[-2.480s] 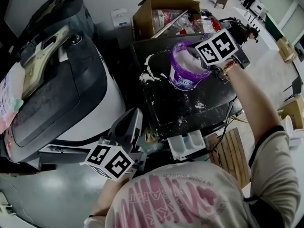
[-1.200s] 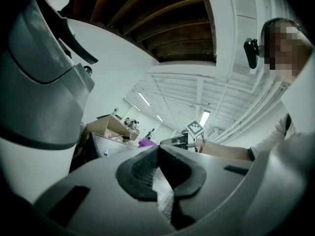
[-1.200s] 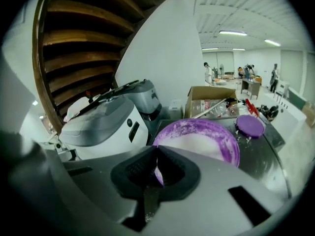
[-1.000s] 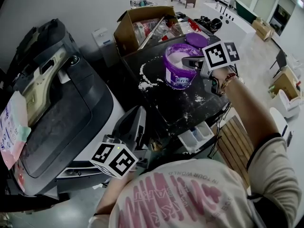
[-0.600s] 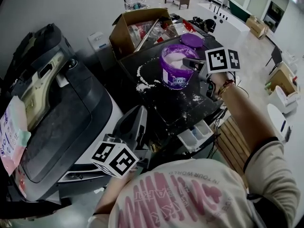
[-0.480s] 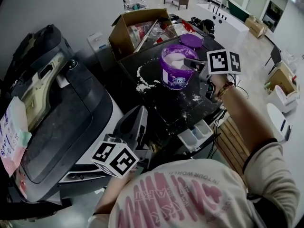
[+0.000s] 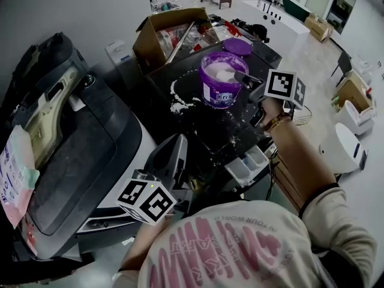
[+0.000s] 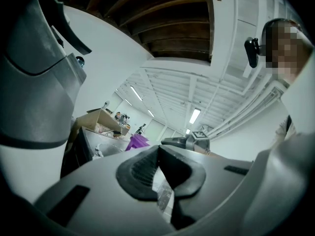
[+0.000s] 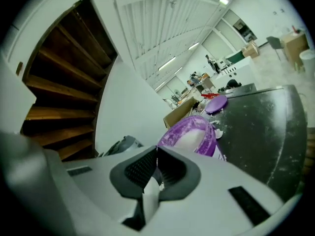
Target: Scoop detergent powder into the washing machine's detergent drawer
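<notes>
Early stage: powder sits in the tub [image 7: 219, 89], the drawer [image 7: 247, 165] looks unfilled, and the left tongs [image 8: 157, 151] and right tongs [image 9: 156, 154] are both pinched shut.

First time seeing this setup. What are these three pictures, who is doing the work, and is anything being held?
No robot here: a person holds a two-jaw gripper in each hand. The wide picture is from a head camera looking down; the other two ride on the grippers, looking along the jaws. On the black top: an open purple tub of white powder, its lid, spilled powder; a white compartmented drawer sticks out below. The right gripper is shut on a thin white piece, probably the scoop's handle, by the tub's rim. The left gripper looks shut, low by the dark-lidded washing machine.
</notes>
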